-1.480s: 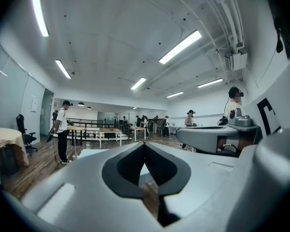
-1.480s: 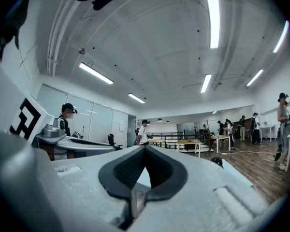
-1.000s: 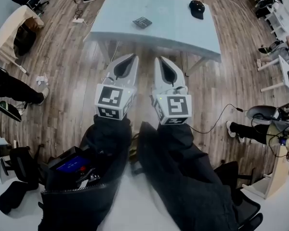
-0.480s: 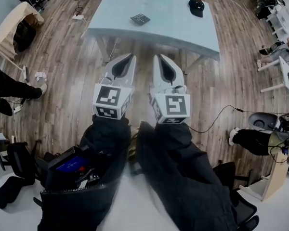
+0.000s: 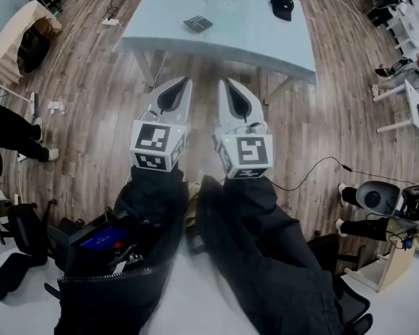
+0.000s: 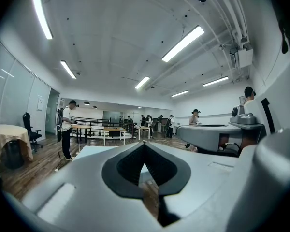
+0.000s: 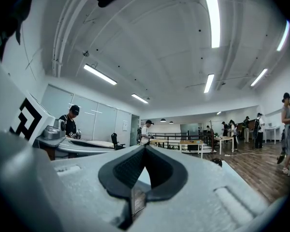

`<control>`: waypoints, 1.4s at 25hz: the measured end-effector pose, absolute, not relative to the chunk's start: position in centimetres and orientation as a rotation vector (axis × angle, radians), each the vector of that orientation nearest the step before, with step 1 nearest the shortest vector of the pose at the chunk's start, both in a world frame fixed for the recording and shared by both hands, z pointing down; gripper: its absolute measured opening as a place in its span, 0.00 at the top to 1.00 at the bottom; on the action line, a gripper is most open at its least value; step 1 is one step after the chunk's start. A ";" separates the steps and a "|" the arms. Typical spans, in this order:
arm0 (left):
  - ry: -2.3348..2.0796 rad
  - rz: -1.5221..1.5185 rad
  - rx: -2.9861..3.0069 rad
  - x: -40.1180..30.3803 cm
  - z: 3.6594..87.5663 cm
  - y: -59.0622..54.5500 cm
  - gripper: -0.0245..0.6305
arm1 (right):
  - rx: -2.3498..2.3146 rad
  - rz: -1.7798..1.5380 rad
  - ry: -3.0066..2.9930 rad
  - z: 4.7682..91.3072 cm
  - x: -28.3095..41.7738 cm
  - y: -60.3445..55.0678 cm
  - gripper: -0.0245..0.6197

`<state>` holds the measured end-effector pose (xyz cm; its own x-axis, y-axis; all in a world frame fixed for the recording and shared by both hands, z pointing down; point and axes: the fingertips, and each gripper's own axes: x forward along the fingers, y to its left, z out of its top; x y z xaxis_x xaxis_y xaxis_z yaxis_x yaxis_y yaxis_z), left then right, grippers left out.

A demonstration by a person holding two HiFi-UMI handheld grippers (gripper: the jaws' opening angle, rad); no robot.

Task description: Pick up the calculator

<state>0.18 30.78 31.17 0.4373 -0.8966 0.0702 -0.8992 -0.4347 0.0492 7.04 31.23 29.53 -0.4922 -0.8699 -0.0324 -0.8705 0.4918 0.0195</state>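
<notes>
A small dark calculator (image 5: 197,24) lies on the pale blue table (image 5: 237,30) far ahead in the head view. My left gripper (image 5: 184,80) and right gripper (image 5: 223,82) are held side by side over the wooden floor, well short of the table's near edge. Both point level toward the table. The jaws of each meet at the tips, with nothing between them. In the left gripper view the left gripper (image 6: 144,143) shows shut, and in the right gripper view the right gripper (image 7: 145,147) shows the same. The calculator is not visible in either gripper view.
A black cap (image 5: 282,5) rests on the table's far right. Table legs (image 5: 145,67) stand ahead of the grippers. A cable (image 5: 314,169) trails on the floor at right. Seated people and chairs (image 5: 10,128) line both sides; a draped round table (image 5: 14,37) stands at far left.
Both grippers have moved forward toward the table and slightly down. The table and calculator sit higher in the head view than before. Both grippers' jaws stay closed.
</notes>
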 end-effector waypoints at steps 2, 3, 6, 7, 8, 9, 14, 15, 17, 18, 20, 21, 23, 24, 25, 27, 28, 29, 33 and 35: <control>-1.631 0.054 2.589 0.0 31.2 31.0 0.97 | -1.584 0.040 2.702 29.9 7.3 31.3 0.96; -1.633 0.055 2.587 -0.2 31.2 31.3 0.97 | -1.589 0.038 2.699 29.9 7.5 31.6 0.96; -1.638 0.052 2.581 -0.3 31.3 31.9 0.97 | -1.595 0.044 2.688 29.8 7.9 32.1 0.96; -1.641 0.051 2.579 -0.4 31.3 31.9 0.97 | -1.592 0.044 2.689 29.8 7.9 32.0 0.96; -1.643 0.050 2.577 -0.6 31.4 31.7 0.97 | -1.588 0.044 2.692 29.9 7.8 31.9 0.96; -1.645 0.050 2.576 -0.7 31.5 31.4 0.97 | -1.585 0.044 2.694 30.0 7.6 31.6 0.96; -1.633 0.053 2.593 -0.5 31.5 30.6 0.97 | -1.582 0.039 2.699 30.6 7.4 31.0 0.96; -1.632 0.052 2.601 -0.4 31.4 30.6 0.97 | -1.583 0.038 2.697 30.7 7.4 30.9 0.96; -1.635 0.045 2.606 -0.5 31.3 29.7 0.97 | -1.584 0.041 2.700 30.8 7.2 29.9 0.96; -1.637 0.039 2.601 -0.8 31.4 28.8 0.97 | -1.582 0.041 2.707 31.0 6.9 29.0 0.96; -1.641 0.028 2.583 -1.7 31.7 26.0 0.97 | -1.576 0.034 2.731 31.5 6.0 26.3 0.96; -1.639 0.026 2.576 -2.0 31.9 24.6 0.97 | -1.575 0.030 2.742 31.8 5.6 24.9 0.96; -1.631 0.029 2.568 -2.7 32.4 22.3 0.97 | -1.580 0.021 2.757 32.2 5.0 22.6 0.96; -1.627 0.033 2.564 -3.0 32.7 21.4 0.97 | -1.583 0.019 2.761 32.4 4.7 21.7 0.96; -1.626 0.037 2.558 -3.3 32.9 20.7 0.97 | -1.585 0.016 2.765 32.6 4.5 21.0 0.96; -1.623 0.045 2.541 -4.0 33.5 19.1 0.97 | -1.586 0.005 2.778 33.1 4.0 19.4 0.96; -1.618 0.051 2.535 -4.3 33.9 18.0 0.97 | -1.586 -0.003 2.784 33.4 3.7 18.4 0.96; -1.609 0.060 2.532 -4.5 34.2 16.8 0.97 | -1.589 -0.013 2.788 33.7 3.4 17.2 0.96; -1.558 0.100 2.523 -5.5 35.5 11.7 0.97 | -1.623 -0.067 2.788 34.8 2.3 12.1 0.96; -1.535 0.123 2.519 -5.8 36.0 9.3 0.97 | -1.636 -0.090 2.789 35.1 1.8 9.8 0.96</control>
